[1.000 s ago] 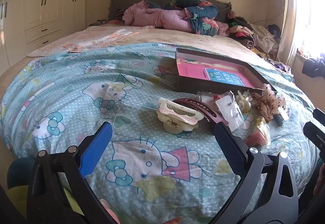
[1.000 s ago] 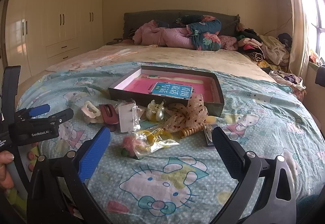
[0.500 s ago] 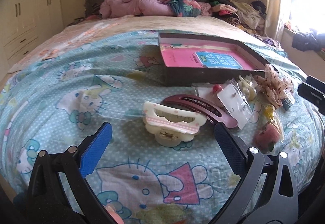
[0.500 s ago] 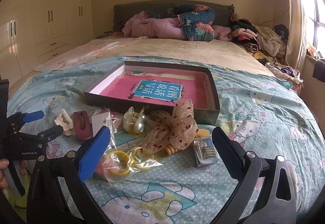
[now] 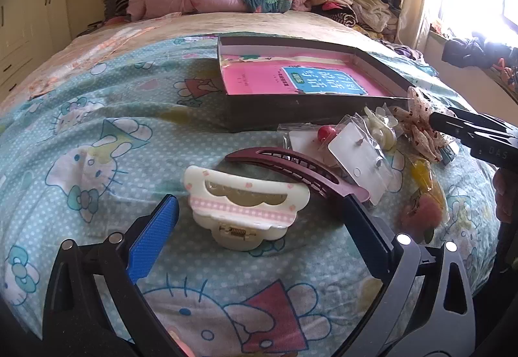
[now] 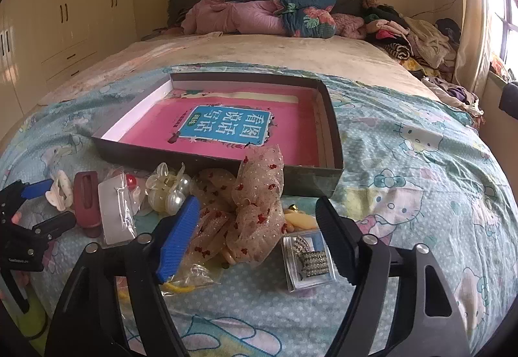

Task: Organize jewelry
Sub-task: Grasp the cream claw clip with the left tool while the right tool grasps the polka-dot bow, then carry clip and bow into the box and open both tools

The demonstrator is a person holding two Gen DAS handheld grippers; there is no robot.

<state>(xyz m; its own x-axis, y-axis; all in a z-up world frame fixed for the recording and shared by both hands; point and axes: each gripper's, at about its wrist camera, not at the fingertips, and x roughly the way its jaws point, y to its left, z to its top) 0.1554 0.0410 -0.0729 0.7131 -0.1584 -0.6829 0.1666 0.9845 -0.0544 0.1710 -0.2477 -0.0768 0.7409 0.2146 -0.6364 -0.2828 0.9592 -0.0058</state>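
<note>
Bedspread (image 6: 404, 162), dark box (image 6: 333, 130), wardrobe (image 6: 64, 17)

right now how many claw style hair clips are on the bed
2 clearly: a cream claw clip between the left gripper fingers, and a pearly yellow one against the box front. More may hide under the bow.

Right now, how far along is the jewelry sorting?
Barely begun. Done: nothing; the box holds only a pink book. In hand: nothing; the left gripper is open around the cream claw clip, and the right gripper is open over the sheer bow. Left: the maroon clip, earring cards and rhinestone packet all lie on the bedspread.
</note>
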